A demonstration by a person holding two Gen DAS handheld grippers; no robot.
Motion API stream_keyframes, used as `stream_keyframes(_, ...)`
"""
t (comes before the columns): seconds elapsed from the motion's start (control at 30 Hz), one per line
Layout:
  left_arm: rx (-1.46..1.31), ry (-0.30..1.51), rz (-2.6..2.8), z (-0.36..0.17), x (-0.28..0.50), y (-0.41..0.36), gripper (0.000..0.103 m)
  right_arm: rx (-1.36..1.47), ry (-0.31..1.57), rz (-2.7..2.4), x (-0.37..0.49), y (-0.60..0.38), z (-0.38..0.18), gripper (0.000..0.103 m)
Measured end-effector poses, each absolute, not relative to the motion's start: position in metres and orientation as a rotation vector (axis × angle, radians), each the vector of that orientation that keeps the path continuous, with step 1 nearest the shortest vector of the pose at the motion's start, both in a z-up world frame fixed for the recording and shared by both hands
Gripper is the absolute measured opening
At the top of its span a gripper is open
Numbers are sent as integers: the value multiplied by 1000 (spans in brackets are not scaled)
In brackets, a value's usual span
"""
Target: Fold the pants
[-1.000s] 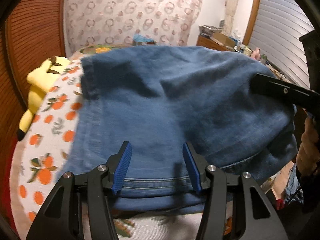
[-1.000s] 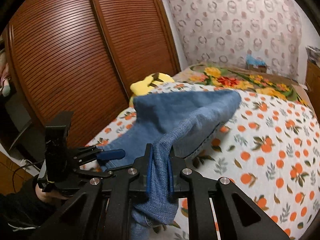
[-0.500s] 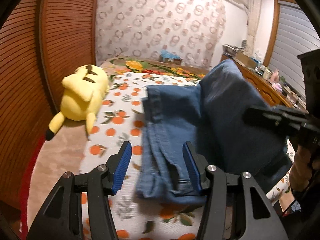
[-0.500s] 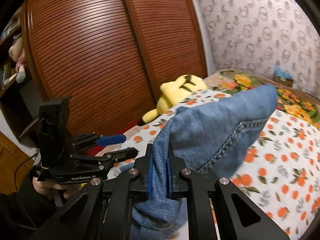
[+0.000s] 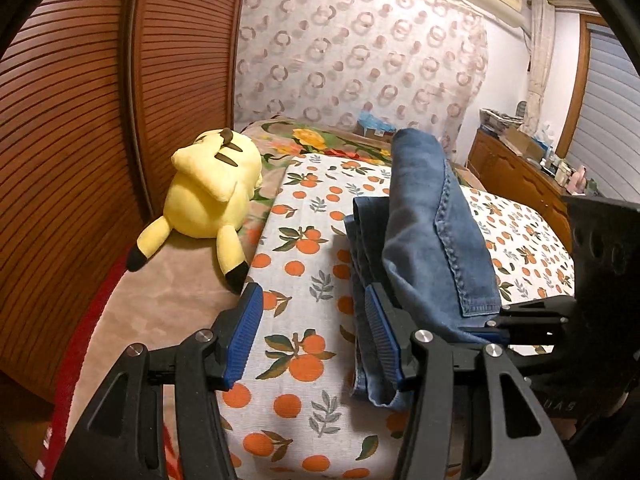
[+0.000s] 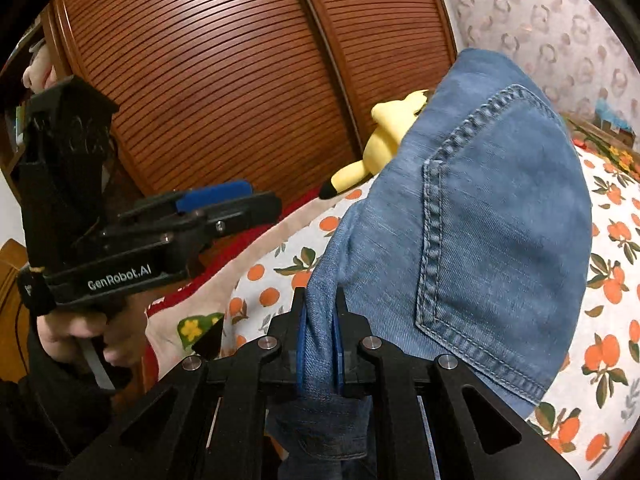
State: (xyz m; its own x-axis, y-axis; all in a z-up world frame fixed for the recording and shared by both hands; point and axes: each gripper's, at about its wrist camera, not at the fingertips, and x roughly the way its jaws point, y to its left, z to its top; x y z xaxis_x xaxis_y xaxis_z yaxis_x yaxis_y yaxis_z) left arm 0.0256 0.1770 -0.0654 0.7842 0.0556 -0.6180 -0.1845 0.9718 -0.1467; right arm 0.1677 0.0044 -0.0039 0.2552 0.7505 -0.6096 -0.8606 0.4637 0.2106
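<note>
Orange-print bedspread [image 5: 304,280] underlies stitched denim pants [image 6: 472,216], pinched by right tool [image 6: 319,344]; left tool [image 5: 312,332] spread.

The pants [image 5: 428,232] are blue denim jeans with paler contrast stitching. Part of them lies folded in flat layers on the bed, running from the near edge toward the far end, right of the middle in the left wrist view. The rest is lifted off that stack and stands up in a tall hump on its right side, with a stitched seam running down it. In the right wrist view the raised part shows a back pocket [image 6: 492,240] facing the camera, and the near cloth is bunched into a narrow vertical pleat.
</note>
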Motion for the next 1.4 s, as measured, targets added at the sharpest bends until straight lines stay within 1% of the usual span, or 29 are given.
stream_keyframes(0.03,-204,658,130,-66,26,177,54,-181,717,1095,169,4,-2,11)
stream_keyframes(0.13,-201,658,123,-65,26,176,54,-173,703,1080,163,-6,11,19)
stream_keyframes(0.17,-198,657,121,-64,26,174,54,-165,695,1078,150,-9,18,27)
stream_keyframes(0.2,-193,656,117,-63,27,172,54,-159,680,1076,145,-12,24,36)
stream_keyframes(0.3,-187,650,108,-60,27,169,54,-137,600,1056,136,-31,47,44)
stream_keyframes(0.47,-177,636,84,-53,29,159,54,-110,509,952,143,-72,72,47)
stream_keyframes(0.63,-163,647,39,-53,34,143,54,-123,504,848,165,-92,70,48)
stream_keyframes(0.83,-139,686,7,-66,41,128,54,-184,525,795,194,-58,57,48)
stream_keyframes(1.13,-126,763,30,-93,47,129,54,-241,569,758,241,-7,51,48)
stream_keyframes(1.17,-125,770,32,-96,47,129,54,-251,581,753,247,-1,49,49)
stream_keyframes(1.23,-121,782,40,-102,48,130,54,-265,600,745,256,10,42,54)
stream_keyframes(1.3,-123,791,45,-106,49,132,54,-284,625,742,267,20,33,61)
stream_keyframes(1.4,-130,794,42,-110,48,133,54,-310,624,727,272,28,28,65)
